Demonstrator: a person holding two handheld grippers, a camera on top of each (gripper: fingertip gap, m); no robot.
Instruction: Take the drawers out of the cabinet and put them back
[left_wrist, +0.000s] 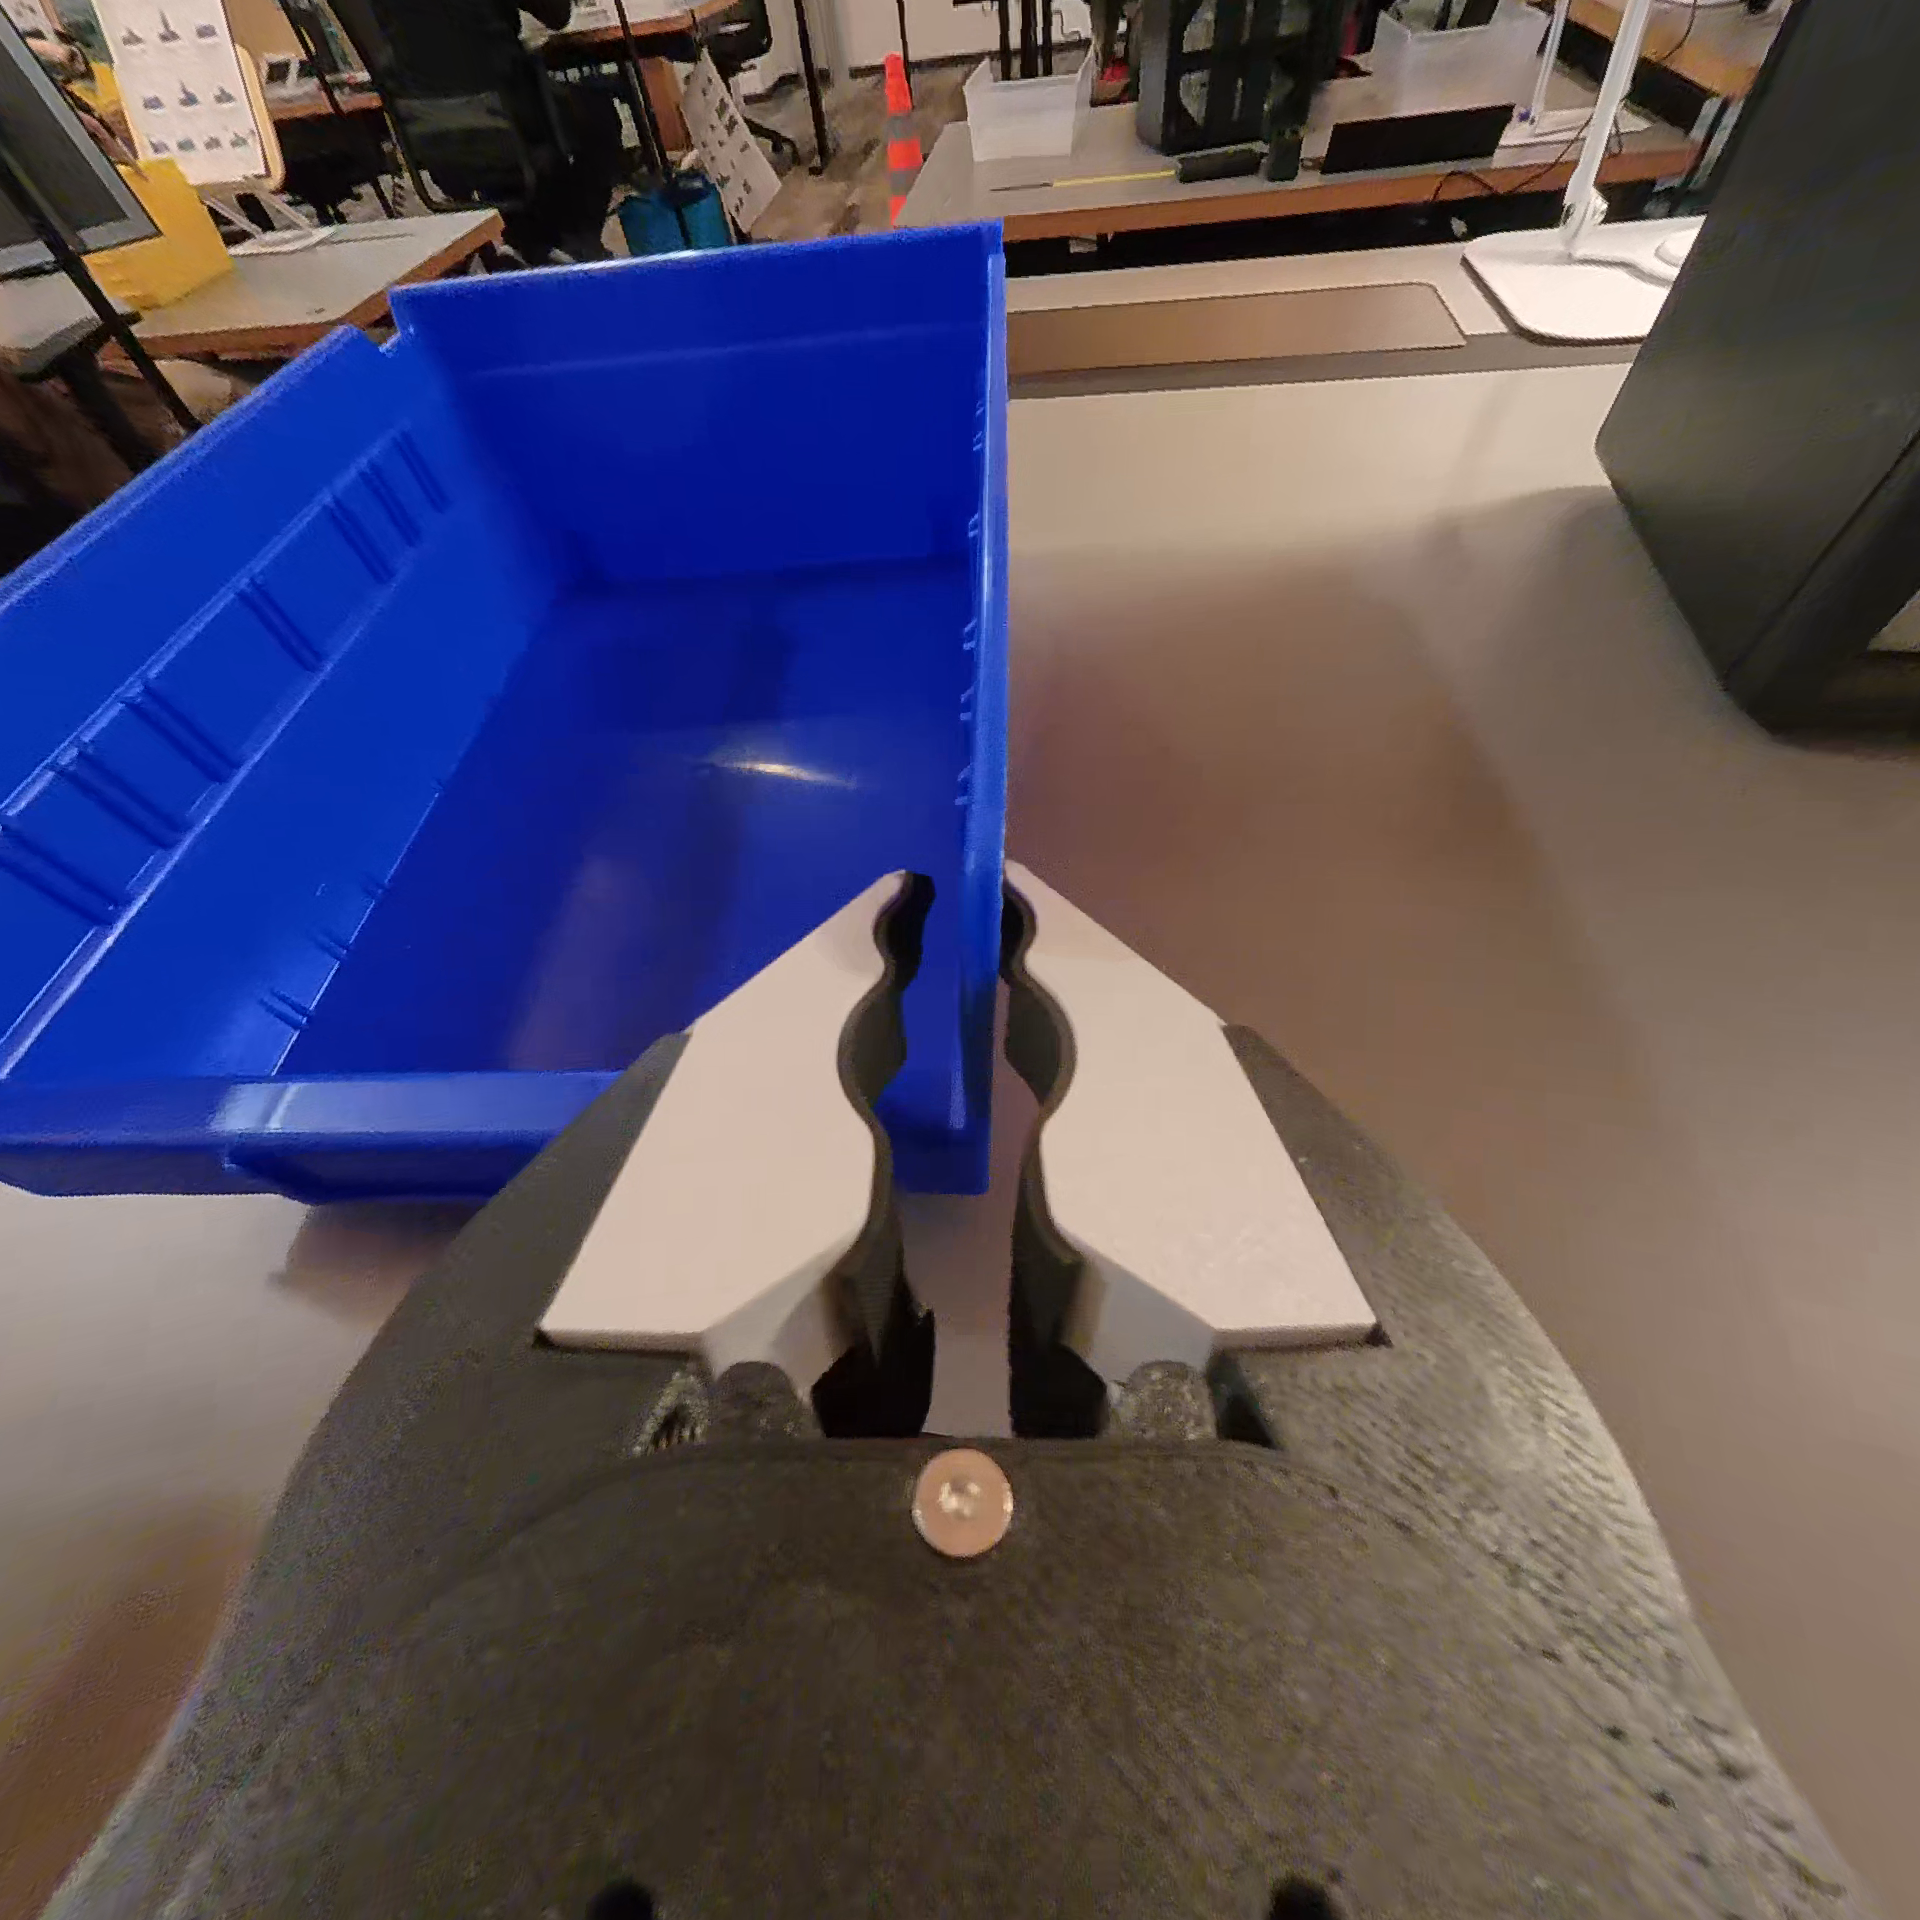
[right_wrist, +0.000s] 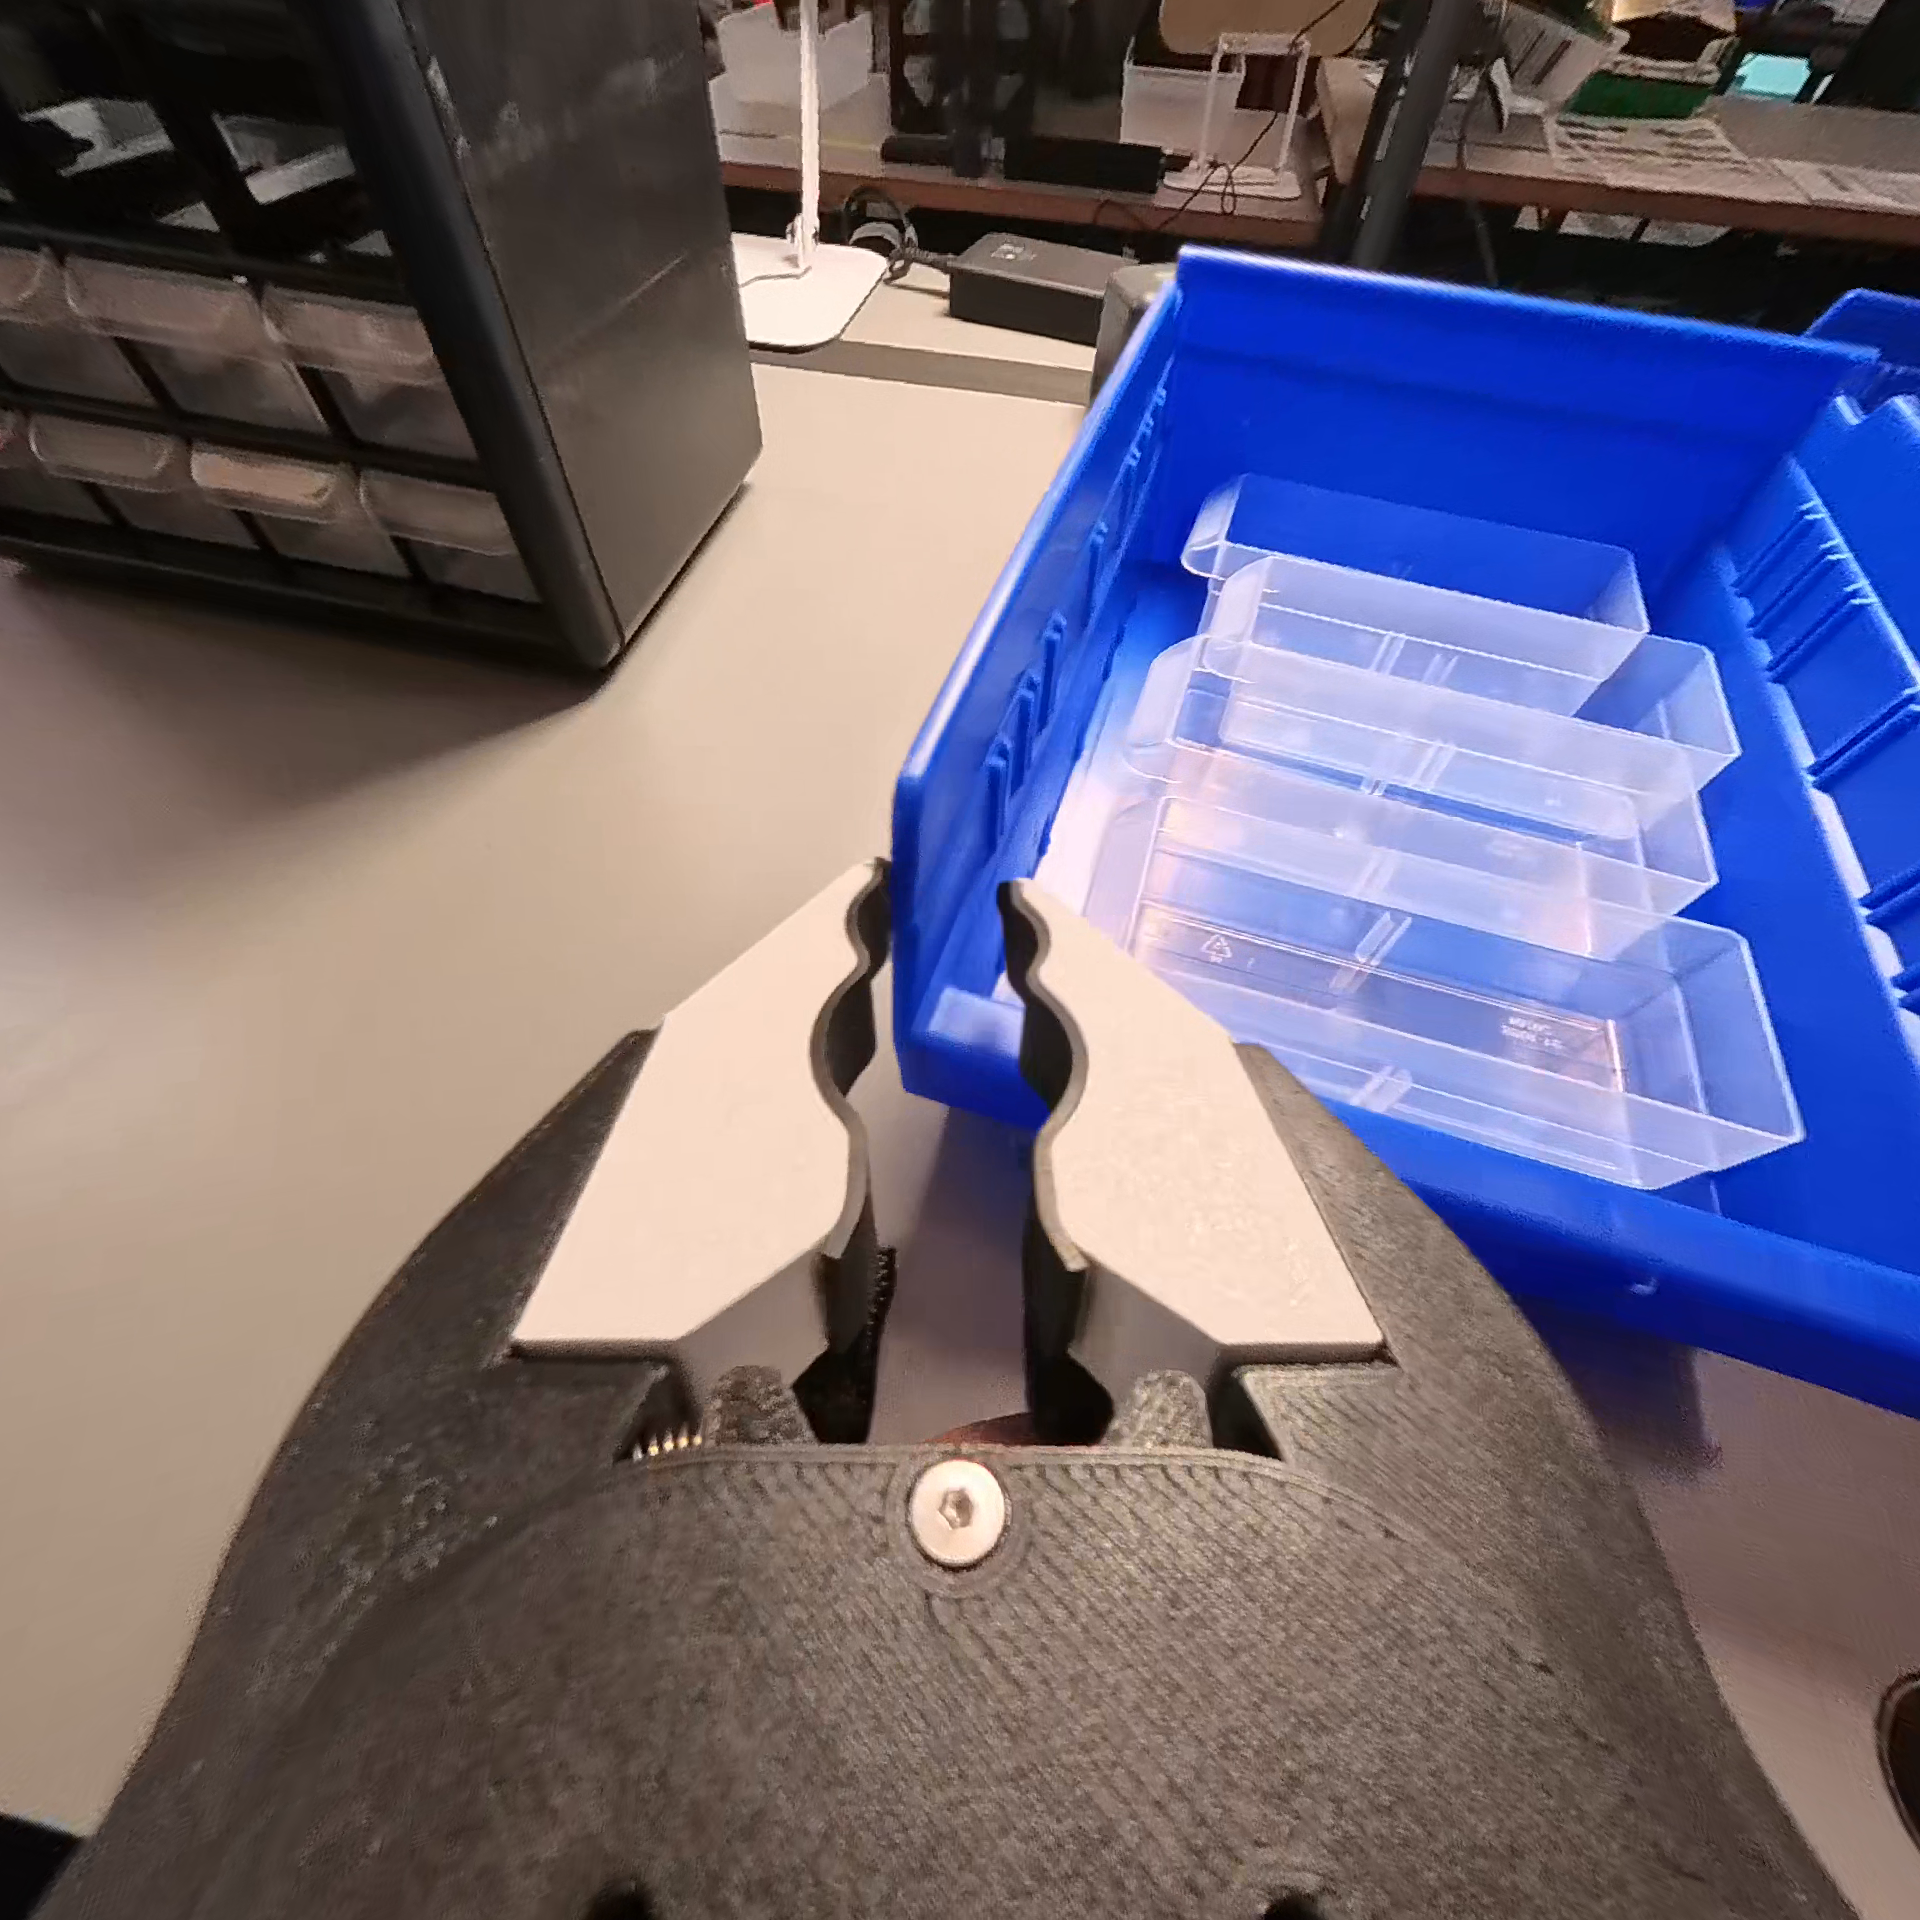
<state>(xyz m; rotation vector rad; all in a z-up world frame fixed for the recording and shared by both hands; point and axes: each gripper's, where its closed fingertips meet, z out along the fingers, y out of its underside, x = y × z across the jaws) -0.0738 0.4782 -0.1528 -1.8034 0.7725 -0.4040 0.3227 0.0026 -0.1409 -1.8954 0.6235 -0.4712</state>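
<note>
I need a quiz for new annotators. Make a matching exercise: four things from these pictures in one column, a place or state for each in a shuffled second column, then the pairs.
Things:
1. clear drawers
2. cabinet
3. traffic cone
4. left view's blue bin

Places or states:
A. empty
B. orange, far in the background
C. lying in the right view's blue bin
D. standing on the table

Pairs: 1-C, 2-D, 3-B, 4-A
</note>
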